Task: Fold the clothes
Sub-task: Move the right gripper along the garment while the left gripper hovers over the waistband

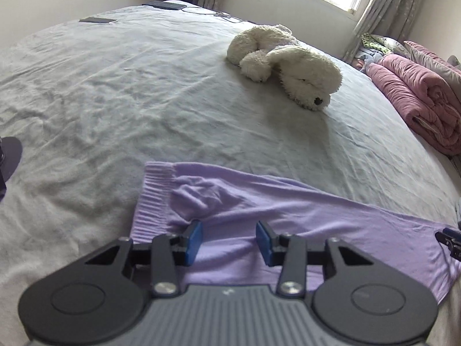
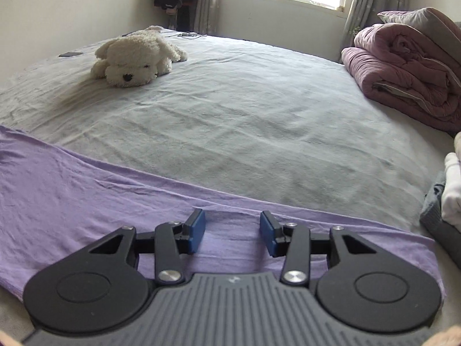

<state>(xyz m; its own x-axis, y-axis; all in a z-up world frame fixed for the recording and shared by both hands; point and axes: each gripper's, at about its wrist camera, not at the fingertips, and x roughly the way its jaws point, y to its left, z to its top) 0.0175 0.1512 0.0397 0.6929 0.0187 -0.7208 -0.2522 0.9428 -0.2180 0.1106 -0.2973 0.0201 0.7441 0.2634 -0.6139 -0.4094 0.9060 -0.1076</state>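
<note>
Lilac knit lies spread along the near edge of a grey bedsheet (image 1: 144, 92): this is the purple garment (image 1: 259, 210), flat across the bed, with a ribbed hem at its left end and a small rumpled bulge just right of that hem. In the left wrist view, the far left edge shows a dark object, too cut off to identify, and further back two flat dark items lie on the sheet near the wall. The left gripper (image 1: 229, 242) hangs over the garment close to the ribbed hem, its blue pads (image 1: 193, 240) spread apart with the fabric lying flat beneath the gap and nothing pinched. Further right, a cream plush dog (image 1: 285, 66) lies on the sheet well beyond the garment, and a rolled pink quilt (image 1: 417, 101) sits at the right side of the bed. At the right edge of that view, a bit of the other tool shows at the garment's far end. In the right wrist view, the right gripper (image 2: 232, 235) hovers over the garment's right portion, its jaws likewise parted and gripping nothing, the cloth lying smooth under them. To its right, stacked folded clothes (image 2: 449, 190) sit at the frame edge.
</note>
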